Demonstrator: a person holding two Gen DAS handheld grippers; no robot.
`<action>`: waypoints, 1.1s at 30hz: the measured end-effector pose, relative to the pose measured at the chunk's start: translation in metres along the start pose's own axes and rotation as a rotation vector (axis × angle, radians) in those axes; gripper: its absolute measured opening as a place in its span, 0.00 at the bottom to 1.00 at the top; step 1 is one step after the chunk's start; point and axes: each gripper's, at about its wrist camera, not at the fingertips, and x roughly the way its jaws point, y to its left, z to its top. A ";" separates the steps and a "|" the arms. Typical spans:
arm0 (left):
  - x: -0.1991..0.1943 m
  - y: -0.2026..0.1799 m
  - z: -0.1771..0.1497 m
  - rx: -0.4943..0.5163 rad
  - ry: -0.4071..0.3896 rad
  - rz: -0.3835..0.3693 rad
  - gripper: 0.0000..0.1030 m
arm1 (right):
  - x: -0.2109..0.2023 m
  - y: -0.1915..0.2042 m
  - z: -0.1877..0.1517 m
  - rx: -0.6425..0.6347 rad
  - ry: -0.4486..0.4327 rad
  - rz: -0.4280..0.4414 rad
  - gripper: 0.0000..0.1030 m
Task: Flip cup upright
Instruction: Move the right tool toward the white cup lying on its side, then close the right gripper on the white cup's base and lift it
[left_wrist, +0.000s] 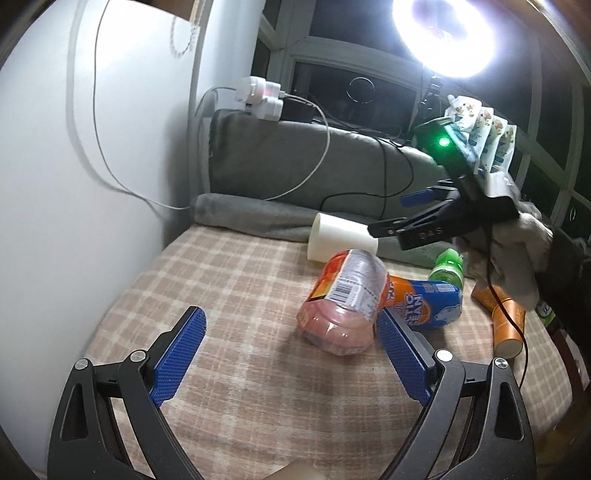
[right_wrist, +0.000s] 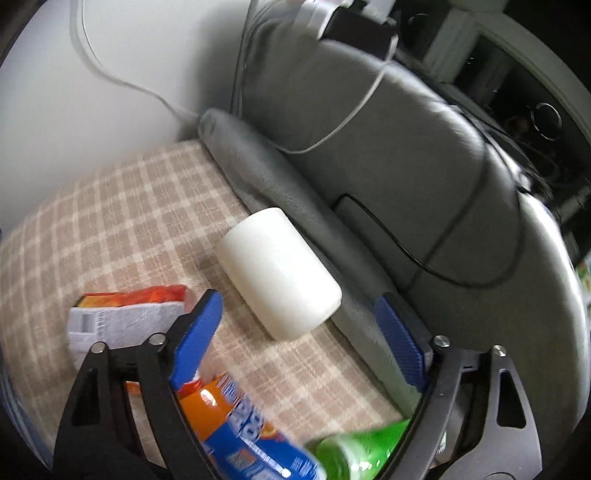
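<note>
cup (right_wrist: 279, 273), smooth white cylinder, lies sideways on checked cloth (right_wrist: 110, 221)

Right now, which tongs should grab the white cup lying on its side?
The right tongs, probably. They are open and pointed at the cup, which lies close ahead. The left tongs face a pink bottle, with the cup behind it.

Harsh glare is thrown by a ring light (left_wrist: 443, 33) at upper right, edges are bent by fisheye distortion, and the right wrist view is smeared by blur.
</note>
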 end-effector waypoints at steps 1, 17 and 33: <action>0.001 0.002 0.000 -0.005 0.001 0.000 0.91 | 0.006 0.000 0.004 -0.010 0.015 0.008 0.84; 0.017 0.029 0.001 -0.065 0.020 0.029 0.91 | 0.067 0.010 0.039 -0.168 0.191 0.124 0.83; 0.021 0.037 0.003 -0.084 0.023 0.043 0.91 | 0.118 0.012 0.064 -0.129 0.251 0.223 0.81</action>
